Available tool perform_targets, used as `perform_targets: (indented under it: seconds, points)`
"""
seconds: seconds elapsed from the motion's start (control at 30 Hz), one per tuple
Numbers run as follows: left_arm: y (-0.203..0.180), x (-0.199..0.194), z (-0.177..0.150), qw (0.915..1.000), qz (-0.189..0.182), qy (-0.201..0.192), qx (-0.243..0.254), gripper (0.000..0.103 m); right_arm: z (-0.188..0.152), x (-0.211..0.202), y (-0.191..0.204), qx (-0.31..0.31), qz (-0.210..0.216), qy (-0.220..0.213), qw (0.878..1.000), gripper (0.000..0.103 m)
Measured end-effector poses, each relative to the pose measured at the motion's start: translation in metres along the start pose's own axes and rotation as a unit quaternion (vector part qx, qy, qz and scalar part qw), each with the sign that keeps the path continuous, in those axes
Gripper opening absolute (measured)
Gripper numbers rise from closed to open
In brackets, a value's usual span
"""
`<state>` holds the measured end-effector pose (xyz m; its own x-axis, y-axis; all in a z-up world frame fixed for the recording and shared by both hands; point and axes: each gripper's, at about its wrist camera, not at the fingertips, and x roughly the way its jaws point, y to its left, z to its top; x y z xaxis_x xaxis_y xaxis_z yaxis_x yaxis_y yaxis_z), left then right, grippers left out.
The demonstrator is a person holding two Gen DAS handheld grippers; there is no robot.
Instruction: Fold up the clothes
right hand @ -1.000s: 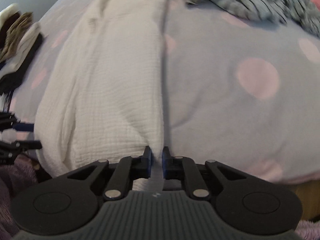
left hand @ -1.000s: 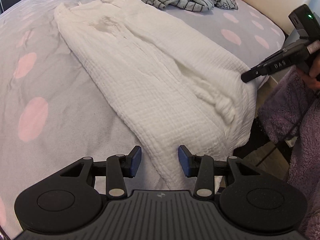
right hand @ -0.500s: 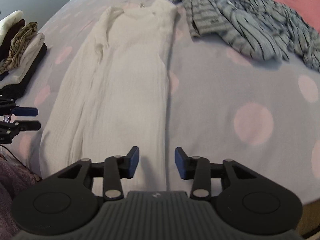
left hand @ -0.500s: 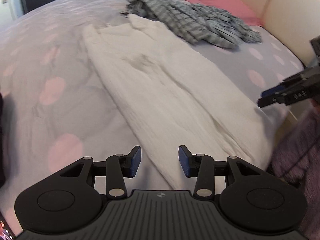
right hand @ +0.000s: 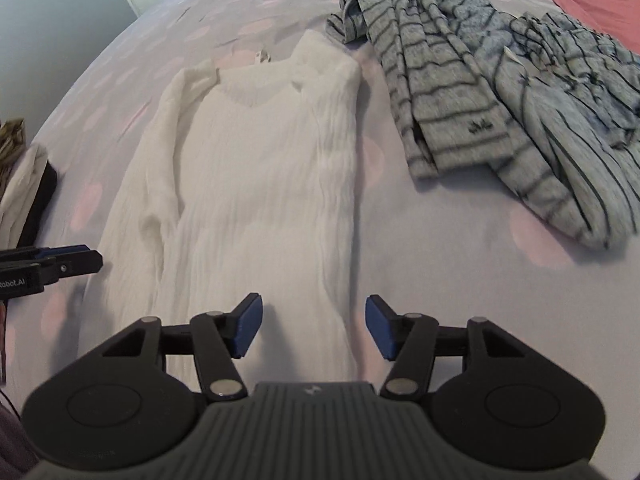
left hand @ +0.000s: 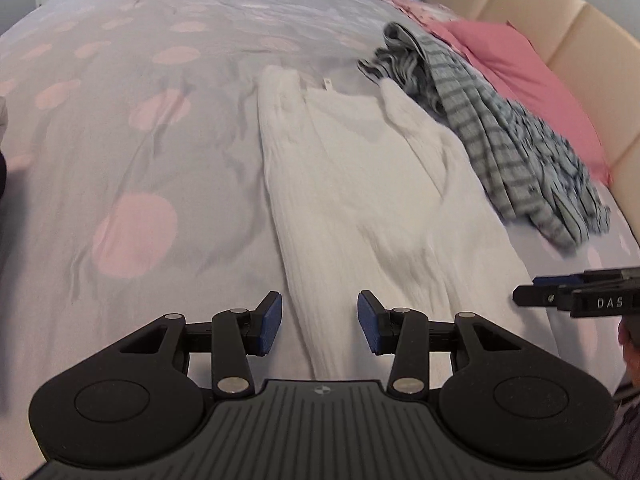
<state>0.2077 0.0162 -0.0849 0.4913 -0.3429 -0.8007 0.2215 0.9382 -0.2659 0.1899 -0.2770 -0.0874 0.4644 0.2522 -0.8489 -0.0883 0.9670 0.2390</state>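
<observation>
On the bed (left hand: 168,92), whose grey cover carries pale pink dots, the white garment (left hand: 360,184) lies flat and long, folded lengthwise, with its neckline at the far end and its lower end near the cameras. Beside it, toward the beige headboard (left hand: 560,40), a grey striped garment (right hand: 480,92) lies in a crumpled heap, touching or almost touching the white one near the shoulder; a pink pillow (left hand: 532,80) is behind it. The left gripper (left hand: 319,322) hangs over the near end of the white garment with its jaws about half open, and they hold nothing; the cloth is seen between them but below, not pressed. The right gripper (right hand: 314,326) is over the same end, at the garment's other long edge, and its jaws are opening, with nothing gripped between the blue pads (right hand: 248,326). At the left border of the right wrist view a small stack of folded clothes (right hand: 24,192) sits on the bed, well apart from the white garment.
</observation>
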Motion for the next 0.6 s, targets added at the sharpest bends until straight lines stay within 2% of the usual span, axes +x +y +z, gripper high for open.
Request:
perform_targets:
  seconds: [0.2, 0.23, 0.27, 0.3, 0.33, 0.37, 0.43, 0.5, 0.6]
  points:
    - [0.012, 0.033, 0.04, 0.9992, 0.012, -0.013, -0.037, 0.045, 0.047, 0.031, 0.003, -0.013, -0.012, -0.003, 1.0, 0.06]
    - [0.015, 0.039, 0.044, 0.9988, 0.013, -0.014, -0.045, 0.045, 0.053, 0.037, 0.003, -0.016, -0.015, -0.001, 1.0, 0.055]
    - [0.017, 0.044, 0.047, 0.9986, 0.012, -0.014, -0.05, 0.045, 0.059, 0.043, 0.001, -0.015, -0.017, 0.004, 1.0, 0.039]
    - [0.02, 0.05, 0.05, 0.9984, 0.01, -0.014, -0.054, 0.041, 0.061, 0.046, 0.0, -0.011, -0.017, 0.008, 1.0, 0.036]
    - [0.023, 0.054, 0.051, 0.9982, 0.01, -0.014, -0.058, 0.026, 0.064, 0.05, -0.002, -0.007, -0.018, 0.011, 1.0, 0.035]
    - [0.027, 0.057, 0.051, 0.9975, 0.015, -0.013, -0.067, 0.018, 0.065, 0.051, -0.003, -0.003, -0.018, 0.012, 1.0, 0.031]
    - [0.034, 0.061, 0.05, 0.9959, 0.025, -0.014, -0.086, 0.015, 0.065, 0.051, -0.008, 0.011, -0.02, 0.011, 1.0, 0.019]
    - [0.038, 0.062, 0.05, 0.9941, 0.031, -0.019, -0.102, 0.015, 0.065, 0.05, -0.015, 0.032, -0.02, 0.011, 0.999, 0.018]
    - [0.033, 0.062, 0.057, 0.9941, 0.041, -0.01, -0.1, 0.015, 0.066, 0.049, -0.011, 0.016, -0.025, 0.016, 0.999, 0.019]
